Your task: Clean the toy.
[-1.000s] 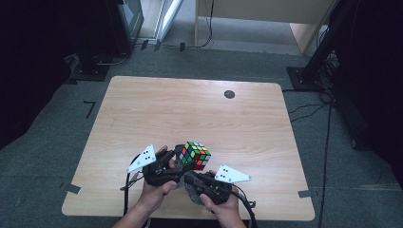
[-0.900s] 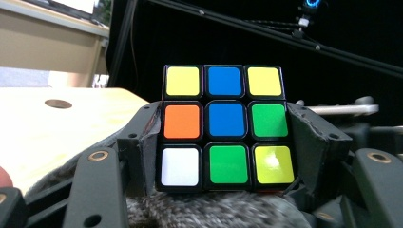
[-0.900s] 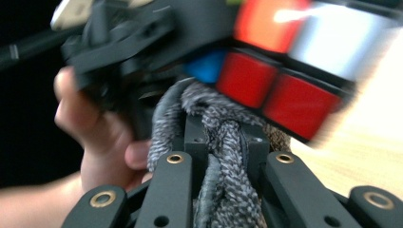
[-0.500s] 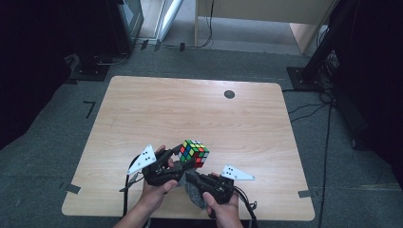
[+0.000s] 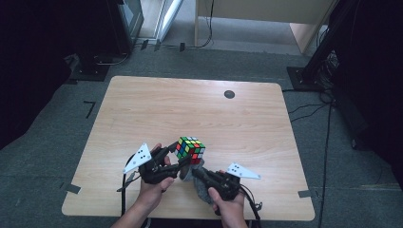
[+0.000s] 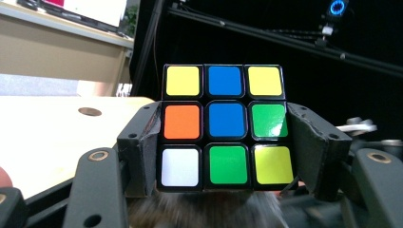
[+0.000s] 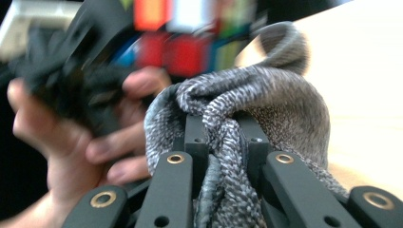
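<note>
Grey knitted cloth sits pinched in my right gripper at the table's six o'clock edge, touching the underside of the Rubik's cube that my left gripper clamps between both jaws.

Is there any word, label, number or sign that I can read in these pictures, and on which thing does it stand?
None can be read.
Cube: plain coloured squares, no print.
Grey cloth in the right gripper: no label in sight.
Grey plates on the grippers: small dark dots, no writing.
Screen behind the desk: too blurred to tell.
</note>
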`<action>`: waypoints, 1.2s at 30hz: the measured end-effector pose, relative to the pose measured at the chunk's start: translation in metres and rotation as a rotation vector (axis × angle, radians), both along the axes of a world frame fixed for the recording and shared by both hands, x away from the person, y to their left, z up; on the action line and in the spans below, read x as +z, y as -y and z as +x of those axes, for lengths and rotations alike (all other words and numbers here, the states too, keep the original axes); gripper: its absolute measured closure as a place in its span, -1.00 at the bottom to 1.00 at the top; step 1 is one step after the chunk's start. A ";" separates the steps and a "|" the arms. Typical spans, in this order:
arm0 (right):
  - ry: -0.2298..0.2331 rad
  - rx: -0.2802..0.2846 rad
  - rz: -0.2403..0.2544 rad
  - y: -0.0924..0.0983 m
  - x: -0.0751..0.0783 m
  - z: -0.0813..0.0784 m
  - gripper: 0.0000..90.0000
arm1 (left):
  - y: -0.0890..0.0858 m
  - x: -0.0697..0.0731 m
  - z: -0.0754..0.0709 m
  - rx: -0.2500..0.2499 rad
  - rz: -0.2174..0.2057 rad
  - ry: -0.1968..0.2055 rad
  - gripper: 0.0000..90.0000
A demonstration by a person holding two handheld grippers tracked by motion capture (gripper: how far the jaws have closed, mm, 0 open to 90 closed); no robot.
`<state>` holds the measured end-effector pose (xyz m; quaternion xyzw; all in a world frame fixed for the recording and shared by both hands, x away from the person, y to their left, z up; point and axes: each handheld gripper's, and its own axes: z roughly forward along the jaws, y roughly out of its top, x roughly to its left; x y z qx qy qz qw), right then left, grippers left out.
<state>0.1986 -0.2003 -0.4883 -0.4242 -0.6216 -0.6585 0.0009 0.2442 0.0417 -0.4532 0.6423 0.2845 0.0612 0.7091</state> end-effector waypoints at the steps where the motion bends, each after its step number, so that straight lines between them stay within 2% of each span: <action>1: 0.032 0.050 -0.001 -0.012 0.004 -0.005 0.75 | 0.005 -0.001 -0.002 -0.008 0.023 0.010 -0.23; 3: 0.047 0.038 0.007 -0.013 0.009 -0.007 0.75 | 0.006 -0.001 -0.004 -0.015 0.030 0.018 -0.23; 5: 0.016 0.013 0.033 -0.004 0.011 -0.002 0.76 | 0.004 0.001 -0.003 -0.006 0.023 0.024 -0.23; 6: 0.016 0.013 0.033 -0.004 0.011 -0.002 0.76 | 0.004 0.001 -0.003 -0.006 0.023 0.024 -0.23; 7: -0.003 -0.022 0.048 0.008 0.008 0.001 0.76 | 0.000 0.003 -0.001 0.007 0.007 0.022 -0.23; 10: -0.031 -0.110 0.054 0.026 0.002 0.005 0.76 | -0.008 0.004 0.003 0.022 0.000 0.009 -0.23; 11: -0.020 -0.145 0.031 0.033 0.002 0.007 0.76 | -0.010 0.004 0.004 0.029 0.003 0.003 -0.23; 12: 0.016 -0.184 -0.030 0.039 0.005 0.009 0.76 | -0.012 0.004 0.006 0.034 0.001 -0.009 -0.23; 14: 0.120 -0.259 -0.197 0.050 0.011 0.011 0.74 | -0.015 0.003 0.010 0.035 0.008 -0.033 -0.23; 16: 0.182 -0.279 -0.300 0.058 0.015 0.016 0.72 | -0.015 0.001 0.013 0.035 0.022 -0.059 -0.23; 17: 0.182 -0.279 -0.300 0.058 0.015 0.016 0.72 | -0.015 0.001 0.013 0.035 0.022 -0.059 -0.23; 18: 0.185 -0.285 -0.368 0.063 0.013 0.023 0.64 | -0.014 0.000 0.015 0.032 0.029 -0.074 -0.23; 21: 0.197 -0.268 -0.491 0.062 0.005 0.031 0.38 | -0.012 -0.003 0.018 0.016 0.060 -0.111 -0.23; 22: 0.207 -0.253 -0.517 0.061 0.002 0.033 0.23 | -0.011 -0.004 0.018 0.011 0.060 -0.116 -0.23; 23: 0.207 -0.253 -0.517 0.061 0.002 0.033 0.23 | -0.011 -0.004 0.018 0.011 0.060 -0.116 -0.23; 24: 0.205 -0.245 -0.528 0.060 0.000 0.035 0.09 | -0.011 -0.004 0.018 0.007 0.061 -0.118 -0.23; 25: 0.211 -0.216 -0.523 0.058 0.000 0.035 -0.07 | -0.012 -0.004 0.019 0.000 0.063 -0.123 -0.23; 26: 0.211 -0.216 -0.523 0.058 0.000 0.035 -0.07 | -0.012 -0.004 0.019 0.000 0.063 -0.123 -0.23; 27: 0.250 -0.210 -0.524 0.056 0.004 0.032 -0.24 | -0.012 -0.004 0.020 -0.006 0.064 -0.131 -0.23; 28: 0.250 -0.210 -0.524 0.056 0.004 0.032 -0.24 | -0.012 -0.004 0.020 -0.006 0.064 -0.131 -0.23; 31: 0.316 -0.177 -0.520 0.053 0.012 0.026 -0.40 | -0.012 -0.003 0.021 -0.023 0.057 -0.152 -0.23; 32: 0.366 -0.133 -0.506 0.048 0.017 0.020 -0.42 | -0.012 -0.003 0.021 -0.035 0.059 -0.158 -0.23; 33: 0.392 -0.114 -0.505 0.045 0.020 0.017 -0.42 | -0.010 -0.002 0.021 -0.059 0.066 -0.166 -0.23; 34: 0.415 -0.089 -0.501 0.041 0.022 0.014 -0.42 | -0.010 -0.002 0.021 -0.059 0.066 -0.166 -0.23; 36: 0.436 -0.036 -0.466 0.034 0.025 0.011 -0.42 | -0.006 0.000 0.019 -0.097 0.071 -0.181 -0.23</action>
